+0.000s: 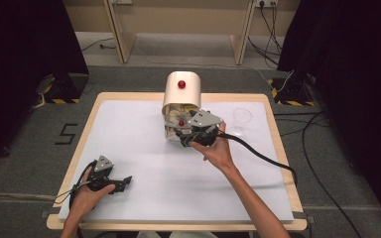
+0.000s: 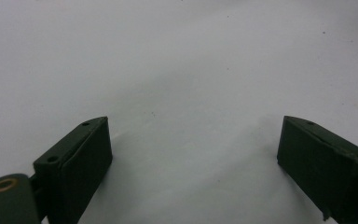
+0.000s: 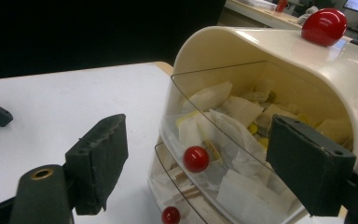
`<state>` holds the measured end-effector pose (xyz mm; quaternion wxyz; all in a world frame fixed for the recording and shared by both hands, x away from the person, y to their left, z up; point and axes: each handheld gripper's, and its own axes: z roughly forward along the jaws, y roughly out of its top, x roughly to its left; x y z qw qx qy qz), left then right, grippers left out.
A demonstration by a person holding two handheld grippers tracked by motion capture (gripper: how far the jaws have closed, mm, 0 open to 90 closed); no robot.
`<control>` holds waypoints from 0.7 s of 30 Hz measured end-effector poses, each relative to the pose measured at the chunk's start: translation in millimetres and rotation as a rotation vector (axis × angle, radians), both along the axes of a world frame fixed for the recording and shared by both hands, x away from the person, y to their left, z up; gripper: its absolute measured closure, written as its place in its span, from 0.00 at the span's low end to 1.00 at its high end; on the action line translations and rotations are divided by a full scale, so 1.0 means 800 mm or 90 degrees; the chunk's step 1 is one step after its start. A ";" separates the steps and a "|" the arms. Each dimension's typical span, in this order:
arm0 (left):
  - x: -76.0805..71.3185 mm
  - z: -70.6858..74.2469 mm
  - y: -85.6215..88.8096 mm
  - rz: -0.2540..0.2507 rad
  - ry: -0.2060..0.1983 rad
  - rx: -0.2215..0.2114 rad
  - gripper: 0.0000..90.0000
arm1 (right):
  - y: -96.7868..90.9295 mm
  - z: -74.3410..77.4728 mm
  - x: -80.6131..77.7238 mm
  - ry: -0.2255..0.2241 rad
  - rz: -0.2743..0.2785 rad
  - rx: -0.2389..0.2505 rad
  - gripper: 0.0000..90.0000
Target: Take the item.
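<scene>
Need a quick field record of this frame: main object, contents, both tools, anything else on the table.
object: cream dispenser box, clear tilt-out drawers with red knobs
contents: paper sachets behind the upper clear front
right tool: open, at the box front, nothing between jaws
left tool: open, low over the white table, near-left corner
other: clear glass right of the box

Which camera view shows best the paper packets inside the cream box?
The right gripper view: the paper packets lie close behind the clear drawer front of the cream box. In the high view the cream box is far and the packets blur. The left gripper view faces the white table.
</scene>
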<state>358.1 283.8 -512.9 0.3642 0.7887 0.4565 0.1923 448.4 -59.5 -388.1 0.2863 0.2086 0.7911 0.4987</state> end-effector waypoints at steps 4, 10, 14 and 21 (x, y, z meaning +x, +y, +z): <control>0.000 0.000 0.000 0.000 0.000 0.000 0.10 | 0.002 -0.002 0.011 0.003 -0.005 0.005 0.23; 0.000 0.000 0.000 0.000 0.000 -0.001 0.10 | 0.003 -0.006 0.021 0.018 -0.011 -0.014 0.25; 0.000 0.000 0.000 0.000 0.000 -0.001 0.10 | 0.004 -0.009 0.020 0.015 -0.005 -0.035 0.25; 0.000 0.000 0.000 -0.001 0.000 -0.001 0.10 | 0.001 -0.004 0.017 0.035 0.006 -0.028 0.26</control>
